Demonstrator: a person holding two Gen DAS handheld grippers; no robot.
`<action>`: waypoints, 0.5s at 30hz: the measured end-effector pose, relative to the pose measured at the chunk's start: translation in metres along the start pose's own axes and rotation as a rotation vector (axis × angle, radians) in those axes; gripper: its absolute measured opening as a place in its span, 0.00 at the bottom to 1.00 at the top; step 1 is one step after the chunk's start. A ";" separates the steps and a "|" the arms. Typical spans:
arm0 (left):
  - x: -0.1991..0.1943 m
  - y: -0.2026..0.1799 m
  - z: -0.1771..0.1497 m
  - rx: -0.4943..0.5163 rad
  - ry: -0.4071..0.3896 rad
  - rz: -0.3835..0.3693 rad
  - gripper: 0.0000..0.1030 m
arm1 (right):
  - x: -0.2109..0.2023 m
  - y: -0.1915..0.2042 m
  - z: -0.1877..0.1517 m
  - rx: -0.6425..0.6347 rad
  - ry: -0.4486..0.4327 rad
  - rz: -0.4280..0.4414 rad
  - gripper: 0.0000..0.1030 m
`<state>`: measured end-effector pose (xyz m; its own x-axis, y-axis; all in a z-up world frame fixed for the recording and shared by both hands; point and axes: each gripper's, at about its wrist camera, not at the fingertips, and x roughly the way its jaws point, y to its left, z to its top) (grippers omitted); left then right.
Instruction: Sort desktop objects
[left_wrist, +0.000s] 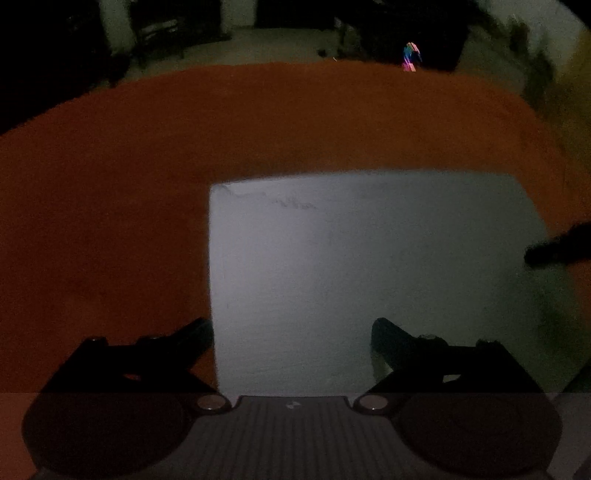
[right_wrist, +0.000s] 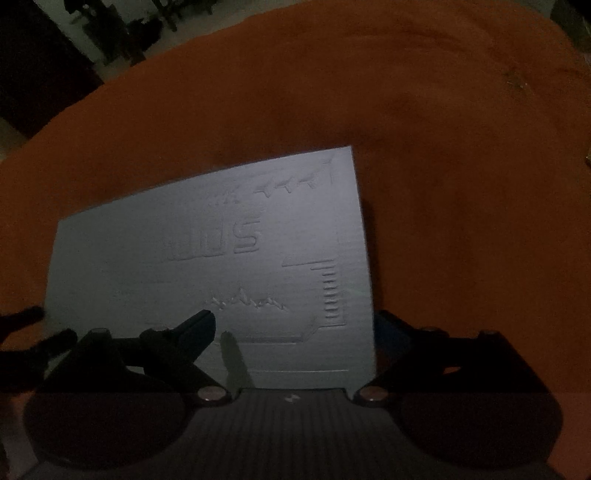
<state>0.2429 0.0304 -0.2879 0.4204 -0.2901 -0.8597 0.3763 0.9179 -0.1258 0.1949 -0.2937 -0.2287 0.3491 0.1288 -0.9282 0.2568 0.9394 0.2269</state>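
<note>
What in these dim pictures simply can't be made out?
- Embossed lettering on the grey panel, right wrist view: low light and the left finger of the right tongs hide part of it.
- Colourful glowing object, left wrist view: too small and blurred to name.
- Dark shape at the right edge: cut off.
- Room beyond the orange cloth: too dark.

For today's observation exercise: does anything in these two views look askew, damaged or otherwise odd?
Nothing looks damaged or spilled. The grey embossed box lies flat on the orange cloth, both open grippers straddling its edges. Only the very dim light is unusual.
</note>
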 end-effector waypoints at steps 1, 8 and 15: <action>0.000 0.005 0.002 -0.039 0.000 -0.026 0.91 | -0.001 0.001 0.000 -0.003 0.002 0.001 0.93; 0.009 0.009 0.006 -0.072 0.042 0.075 0.98 | 0.015 0.011 -0.010 -0.035 0.063 -0.106 0.93; 0.021 0.011 0.007 -0.105 0.097 -0.005 0.95 | 0.024 -0.001 -0.010 0.048 0.111 -0.097 1.00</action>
<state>0.2614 0.0326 -0.3042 0.3350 -0.2718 -0.9022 0.2873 0.9414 -0.1769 0.1940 -0.2884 -0.2541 0.2199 0.0752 -0.9726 0.3283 0.9332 0.1463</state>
